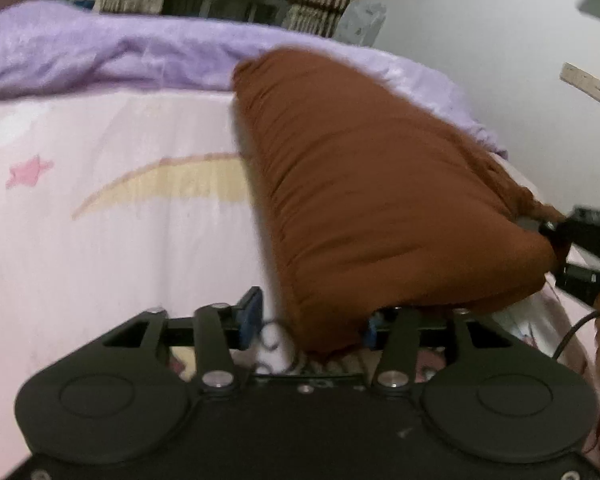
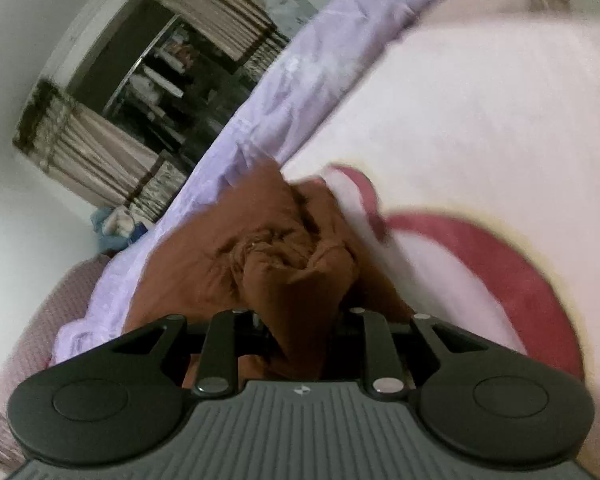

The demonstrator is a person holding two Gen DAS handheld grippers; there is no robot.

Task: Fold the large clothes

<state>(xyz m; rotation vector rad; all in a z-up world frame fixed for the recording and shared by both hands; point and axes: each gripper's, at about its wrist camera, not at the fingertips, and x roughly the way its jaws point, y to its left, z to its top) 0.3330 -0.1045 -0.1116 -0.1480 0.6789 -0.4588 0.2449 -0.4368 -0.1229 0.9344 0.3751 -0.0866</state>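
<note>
Wide bare stretch of pale pink printed bedsheet (image 1: 100,248) lying open beside the rust-brown soft knit garment (image 1: 360,184), with a crumpled lilac satin-like quilt (image 1: 100,52) bounding its far edge and a white wall beyond. Garment stretched in a taut, ribbed band across the sheet. Left gripper (image 1: 308,320) standing about half open, cloth's lower corner between the blue pads; hold uncertain through blur. Right gripper (image 2: 300,320) nearly closed, pinching a bunched, wrinkled fold of the same cloth.
</note>
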